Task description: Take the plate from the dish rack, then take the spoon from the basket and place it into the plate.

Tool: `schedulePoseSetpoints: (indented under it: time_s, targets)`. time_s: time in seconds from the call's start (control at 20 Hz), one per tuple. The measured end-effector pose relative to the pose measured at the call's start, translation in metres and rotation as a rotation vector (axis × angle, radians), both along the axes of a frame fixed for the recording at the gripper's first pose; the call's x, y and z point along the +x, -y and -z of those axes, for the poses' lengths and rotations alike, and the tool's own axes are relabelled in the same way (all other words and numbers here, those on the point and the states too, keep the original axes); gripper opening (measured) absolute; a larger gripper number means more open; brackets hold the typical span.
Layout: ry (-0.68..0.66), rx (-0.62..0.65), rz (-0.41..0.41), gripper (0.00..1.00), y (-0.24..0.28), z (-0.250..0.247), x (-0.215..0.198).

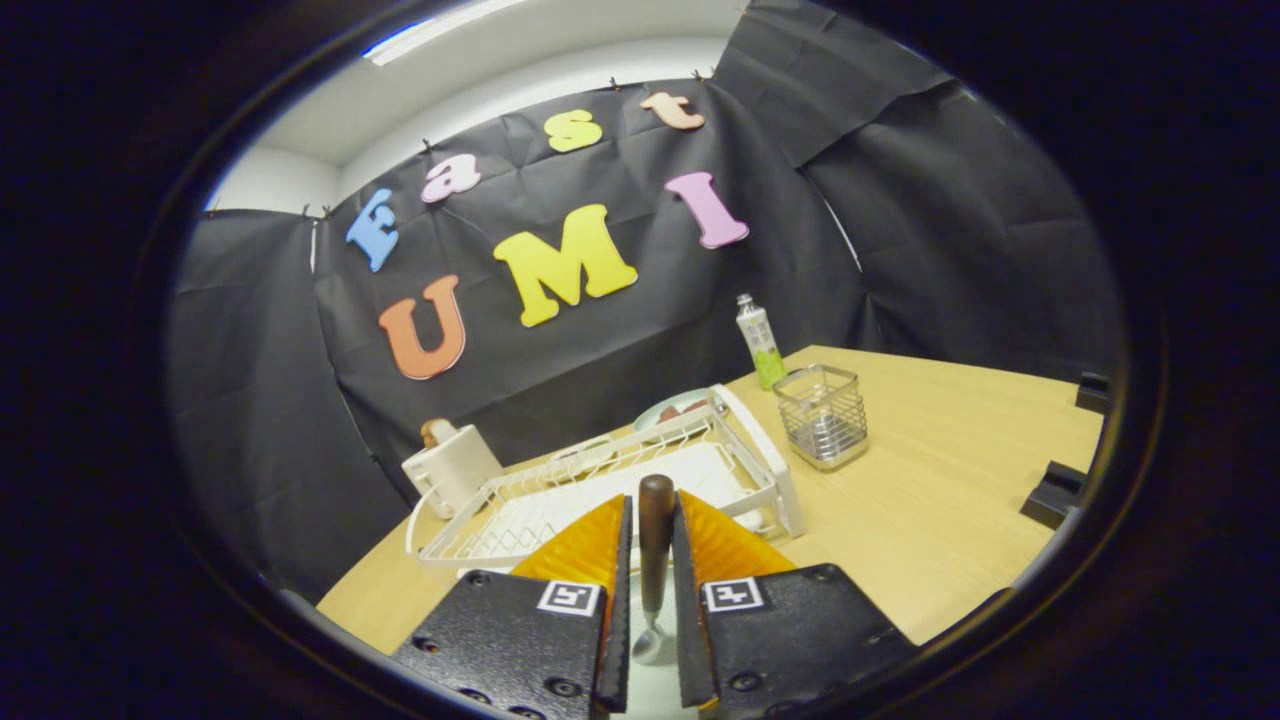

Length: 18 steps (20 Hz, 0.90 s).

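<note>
Gripper view: looking forward along the two fingers, over a wooden table.
Gripper: nearly closed — both fingers press on the handle of the spoon, just a narrow slot left between them.
Spoon: held upright-ish between the fingers, dark rounded handle end poking out ahead of them, shiny bowl end down low near the base of the fingers.
Dish rack: white wire rack right ahead of the fingertips, sitting tilted in the view on the table.
Plate: only a pale rim with something reddish visible at the far end of the rack — can't tell if it's in the rack or just behind it.
Basket: square wire basket just beside the rack's far corner.
Bottle: green-filled, standing just beyond the basket by the wall.
White holder: off the rack's other side, at the table edge.
</note>
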<state>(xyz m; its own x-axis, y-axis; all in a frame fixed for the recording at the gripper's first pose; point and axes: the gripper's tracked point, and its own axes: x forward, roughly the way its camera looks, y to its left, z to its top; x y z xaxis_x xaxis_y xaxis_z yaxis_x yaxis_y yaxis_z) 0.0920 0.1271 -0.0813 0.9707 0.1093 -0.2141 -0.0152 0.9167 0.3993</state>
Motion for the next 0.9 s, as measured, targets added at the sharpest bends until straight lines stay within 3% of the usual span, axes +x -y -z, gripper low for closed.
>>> schedulePoseSetpoints:
  time_s: [0.2,0.45,0.7,0.9]
  targets:
    - [0.046,-0.057,0.023,0.34,0.013,-0.012,-0.004]
    - [0.08,-0.123,-0.015,0.54,0.017,-0.028,-0.003]
    - [0.175,-0.251,-0.006,0.95,0.028,-0.061,-0.014]
    - [0.231,-0.34,-0.028,0.98,0.027,-0.089,-0.04]
